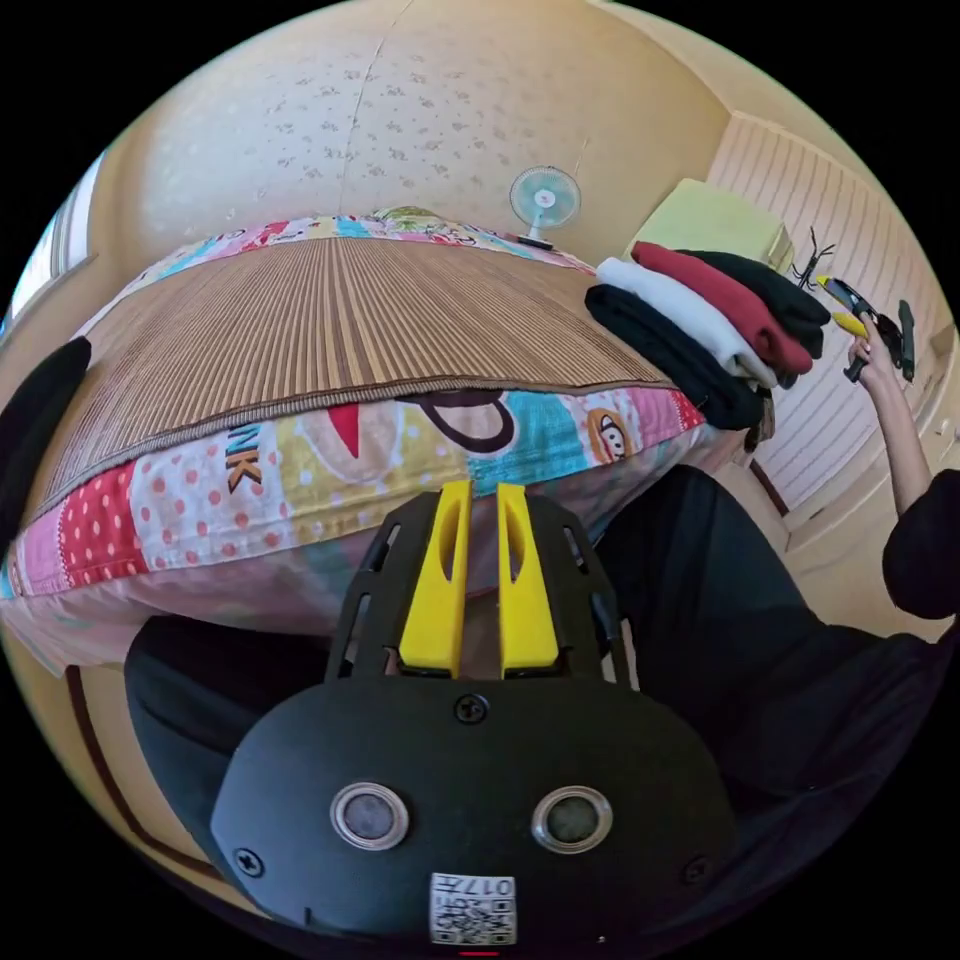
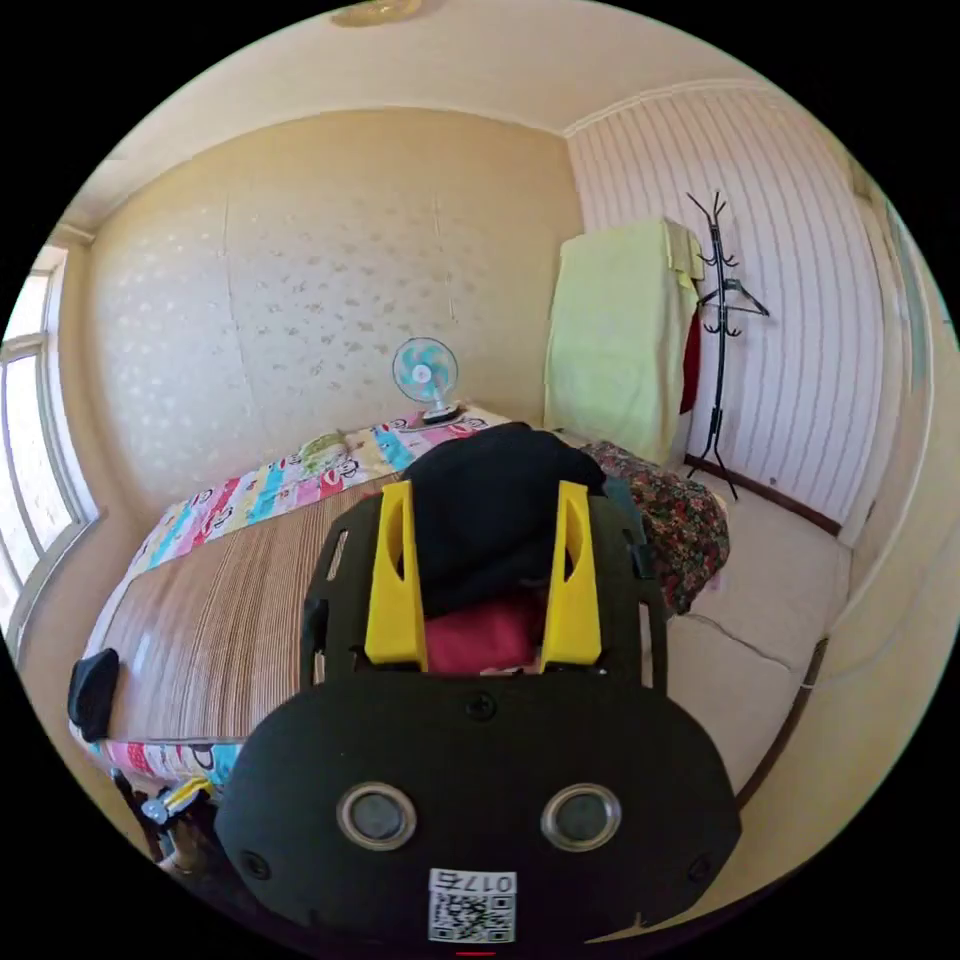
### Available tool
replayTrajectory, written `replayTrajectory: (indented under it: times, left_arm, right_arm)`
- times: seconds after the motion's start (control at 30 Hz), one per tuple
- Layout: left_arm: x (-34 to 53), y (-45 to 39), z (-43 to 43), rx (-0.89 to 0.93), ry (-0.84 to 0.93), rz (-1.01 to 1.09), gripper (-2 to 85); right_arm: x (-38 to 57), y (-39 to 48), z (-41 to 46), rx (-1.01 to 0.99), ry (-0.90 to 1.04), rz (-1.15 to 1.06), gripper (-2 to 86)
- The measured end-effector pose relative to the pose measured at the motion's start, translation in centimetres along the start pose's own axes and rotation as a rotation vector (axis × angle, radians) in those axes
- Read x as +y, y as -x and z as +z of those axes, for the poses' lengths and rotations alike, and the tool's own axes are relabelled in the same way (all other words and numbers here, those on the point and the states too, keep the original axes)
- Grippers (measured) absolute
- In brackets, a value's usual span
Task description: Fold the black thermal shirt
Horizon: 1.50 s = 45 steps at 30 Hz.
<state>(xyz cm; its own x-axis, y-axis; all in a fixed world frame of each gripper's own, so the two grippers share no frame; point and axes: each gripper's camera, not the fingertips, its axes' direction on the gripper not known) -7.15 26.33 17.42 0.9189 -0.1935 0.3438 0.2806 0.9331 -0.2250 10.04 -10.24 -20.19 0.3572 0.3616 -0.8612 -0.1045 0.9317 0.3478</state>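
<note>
A stack of folded clothes sits at the bed's right end, with black, white, red and black layers. In the right gripper view its black top piece and a red layer lie behind my right gripper, which is open and holds nothing. The left gripper view has a hand holding that right gripper just right of the stack, apart from it. My left gripper hangs below the bed's near edge, jaws almost together with nothing between them. A black item lies at the bed's left end.
A striped bamboo mat covers the bed over a colourful cartoon sheet. A small fan stands at the far end. A coat rack, a yellow-draped unit and a floral cushion stand to the right. The person's black-clothed body is beside the bed.
</note>
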Motion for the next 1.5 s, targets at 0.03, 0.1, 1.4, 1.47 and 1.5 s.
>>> replayTrajectory:
  times: [0.03, 0.1, 1.4, 1.47, 1.5]
  left_arm:
    - [0.1, 0.8, 0.2, 0.027, -0.001, -0.028, 4.2]
    - [0.2, 1.8, 0.3, 0.076, -0.003, -0.065, 3.6]
    - [-3.8, -0.2, -2.4, 0.176, -0.109, -0.198, 5.2]
    - [-4.0, -0.8, -3.8, 0.116, -0.165, -0.217, 4.3]
    - [-3.8, -1.0, -5.6, 0.047, -0.244, -0.253, 3.3]
  right_arm:
    - [-1.2, -0.7, 1.3, 0.004, 0.029, 0.053, 16.5]
    - [-2.7, -1.1, 4.6, -0.005, 0.145, 0.131, 13.7]
    - [19.6, 38.9, 5.0, -0.927, 0.656, -0.452, 4.5]
    - [19.6, 36.5, -1.6, -1.168, 0.533, -0.514, 4.1]
    - [20.1, 36.0, -3.0, -1.226, 0.518, -0.554, 4.1]
